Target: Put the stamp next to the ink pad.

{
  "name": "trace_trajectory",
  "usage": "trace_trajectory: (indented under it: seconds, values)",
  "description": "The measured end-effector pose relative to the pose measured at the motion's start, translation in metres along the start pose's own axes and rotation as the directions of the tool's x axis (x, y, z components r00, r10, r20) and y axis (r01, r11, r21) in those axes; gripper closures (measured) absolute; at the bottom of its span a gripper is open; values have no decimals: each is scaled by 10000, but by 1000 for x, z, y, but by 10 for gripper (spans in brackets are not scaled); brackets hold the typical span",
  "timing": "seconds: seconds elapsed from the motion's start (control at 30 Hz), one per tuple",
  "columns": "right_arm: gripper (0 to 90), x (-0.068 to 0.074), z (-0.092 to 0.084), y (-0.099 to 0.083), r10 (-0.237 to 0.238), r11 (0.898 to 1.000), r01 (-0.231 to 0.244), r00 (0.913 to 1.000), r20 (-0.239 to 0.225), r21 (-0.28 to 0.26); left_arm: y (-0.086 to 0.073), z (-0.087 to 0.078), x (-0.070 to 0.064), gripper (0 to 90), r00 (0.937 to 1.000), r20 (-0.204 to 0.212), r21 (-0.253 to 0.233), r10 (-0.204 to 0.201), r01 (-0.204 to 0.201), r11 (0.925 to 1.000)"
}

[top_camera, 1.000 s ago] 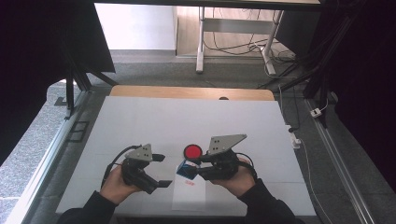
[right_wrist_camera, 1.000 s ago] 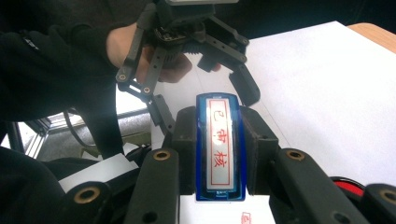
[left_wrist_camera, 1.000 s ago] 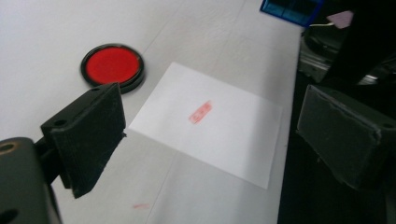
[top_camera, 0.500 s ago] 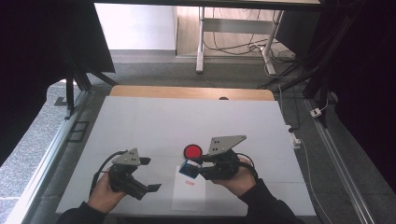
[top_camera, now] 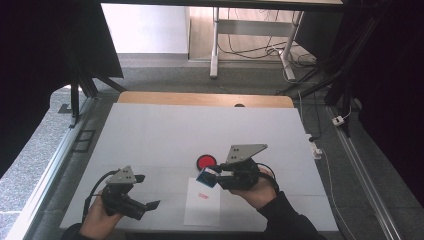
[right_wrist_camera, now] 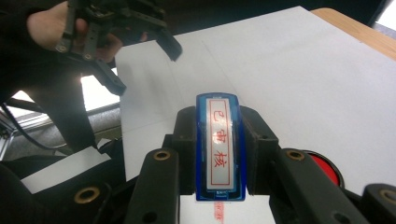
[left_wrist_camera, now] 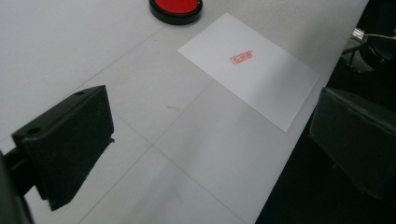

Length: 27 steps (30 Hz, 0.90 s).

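Observation:
My right gripper (top_camera: 212, 176) is shut on a blue stamp (top_camera: 206, 177) with a white label in red characters (right_wrist_camera: 218, 147), held just above the top of a white paper sheet (top_camera: 202, 207). The sheet carries a small red stamp print (top_camera: 202, 196), also in the left gripper view (left_wrist_camera: 241, 57). A round red ink pad (top_camera: 205, 161) sits just beyond the stamp. My left gripper (top_camera: 146, 191) hovers at the near left, apart from the paper; its jaws have just been opening and stand wide, nothing between them (left_wrist_camera: 210, 140).
The white table top (top_camera: 165, 130) has a wooden strip (top_camera: 200, 98) along its far edge. Its near edge runs close under the left gripper. A small white plug (top_camera: 316, 149) and cable hang at the right edge. Floor cables and desk legs (top_camera: 215, 45) lie beyond.
The left gripper has drawn away from the paper, leftward and toward the near edge, its jaws spreading. The right gripper with the stamp has stayed put.

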State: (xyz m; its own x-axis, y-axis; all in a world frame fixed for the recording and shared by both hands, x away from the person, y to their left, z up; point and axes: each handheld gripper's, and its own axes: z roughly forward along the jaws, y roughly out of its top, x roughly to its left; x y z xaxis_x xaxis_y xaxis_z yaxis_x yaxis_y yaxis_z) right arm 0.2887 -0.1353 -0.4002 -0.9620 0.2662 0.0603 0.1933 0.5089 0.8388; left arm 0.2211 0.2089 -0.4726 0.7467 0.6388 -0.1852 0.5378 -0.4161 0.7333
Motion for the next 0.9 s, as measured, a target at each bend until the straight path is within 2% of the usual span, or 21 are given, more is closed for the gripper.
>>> trace_trajectory:
  seconds: [0.17, 0.3, 0.47, 0.63, 0.9]
  values:
    - [707, -4, -1, -5, 129, 9999, -131, 9994, 327, 75, -8, -5, 3, 0, 9996, -178, 31, -197, 197, 9998]
    - [707, -9, -3, -9, 278, 9995, -286, 9979, 581, 144, -13, -9, 6, 0, 9985, -117, -104, -535, 534, 9985]
    - [707, -13, -6, -12, 339, 9991, -359, 9957, 867, 218, -18, -14, 8, 0, 9979, -239, -249, -598, 592, 9979]
    - [707, -17, -9, -17, 429, 9985, -466, 9919, 1196, 284, -21, -17, 9, 0, 9959, -628, -155, -655, 647, 9978]
    - [706, -24, -15, -27, 576, 9964, -673, 9839, 1694, 522, -24, -22, 9, 0, 9937, -810, -216, -771, 756, 9969]
